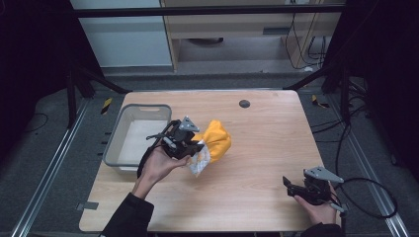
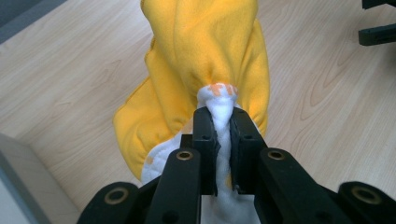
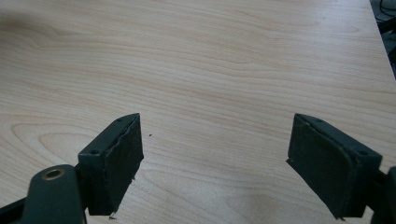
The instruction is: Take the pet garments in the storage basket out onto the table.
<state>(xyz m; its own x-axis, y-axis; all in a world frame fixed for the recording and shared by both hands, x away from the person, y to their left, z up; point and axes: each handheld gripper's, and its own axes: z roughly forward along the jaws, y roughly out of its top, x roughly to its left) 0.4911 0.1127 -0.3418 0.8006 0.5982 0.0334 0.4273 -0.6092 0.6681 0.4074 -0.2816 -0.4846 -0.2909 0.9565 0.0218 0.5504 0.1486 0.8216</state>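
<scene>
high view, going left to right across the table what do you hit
grey bin → left gripper → yellow and white cloth pinched in its jaws → bare stretch of wooden table → right gripper, jaws open, near the right front corner

Black sleeves; 2 black claws (image 1: 197,143) (image 1: 291,186) with grey plates.

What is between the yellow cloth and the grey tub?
Nothing visible blocks the way. The left gripper is shut on the yellow and white fleece cloth, right beside the open grey plastic tub. Between them are the gripper's body and the hand.
</scene>
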